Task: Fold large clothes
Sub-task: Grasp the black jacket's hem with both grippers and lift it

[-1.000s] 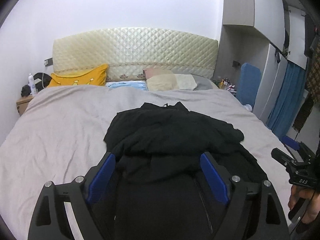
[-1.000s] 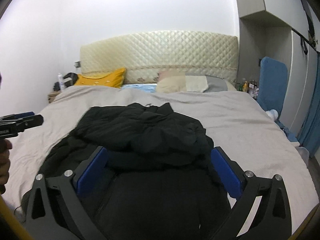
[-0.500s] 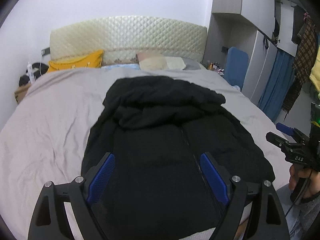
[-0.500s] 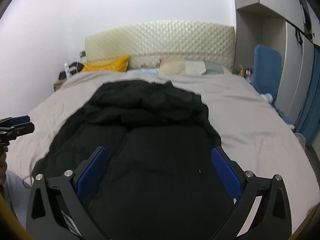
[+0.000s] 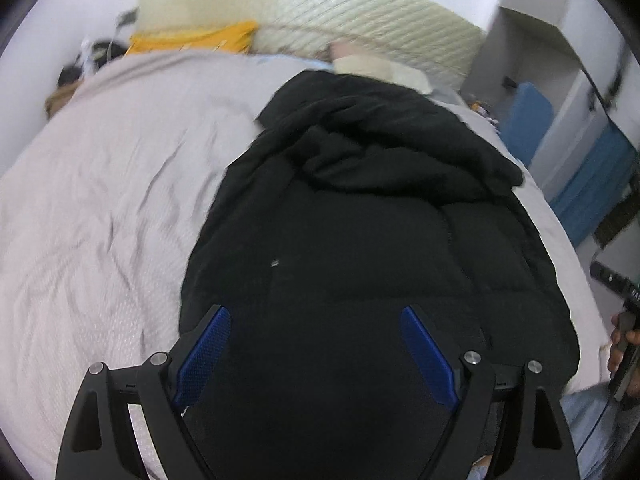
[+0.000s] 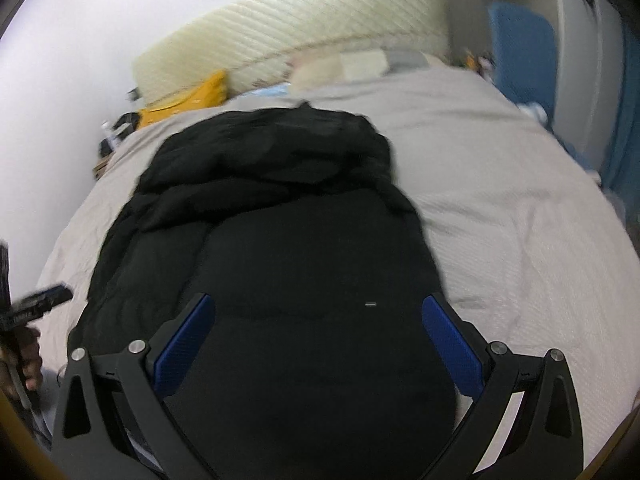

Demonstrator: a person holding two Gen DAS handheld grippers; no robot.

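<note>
A large black padded jacket point(image 5: 360, 240) lies spread on the grey bed point(image 5: 100, 208), its top part bunched toward the headboard. It also fills the middle of the right wrist view point(image 6: 288, 248). My left gripper point(image 5: 316, 320) is open, its blue pads point(image 5: 206, 348) wide apart above the jacket's near hem. My right gripper point(image 6: 316, 312) is open too, pads point(image 6: 448, 344) apart over the jacket's near part. Neither holds anything. The right gripper's tip shows at the left view's right edge point(image 5: 612, 280); the left gripper's tip shows at the right view's left edge point(image 6: 40, 300).
A cream quilted headboard point(image 5: 360, 12) stands at the bed's far end with a yellow pillow point(image 5: 192, 40) and pale pillows point(image 6: 344, 64). A nightstand with clutter point(image 6: 116, 132) is far left. A blue chair point(image 6: 520, 52) and wardrobe stand at the right.
Both grippers have risen and tilted down over the bed's near edge. The jacket now fills more of each view. Both stay open.
</note>
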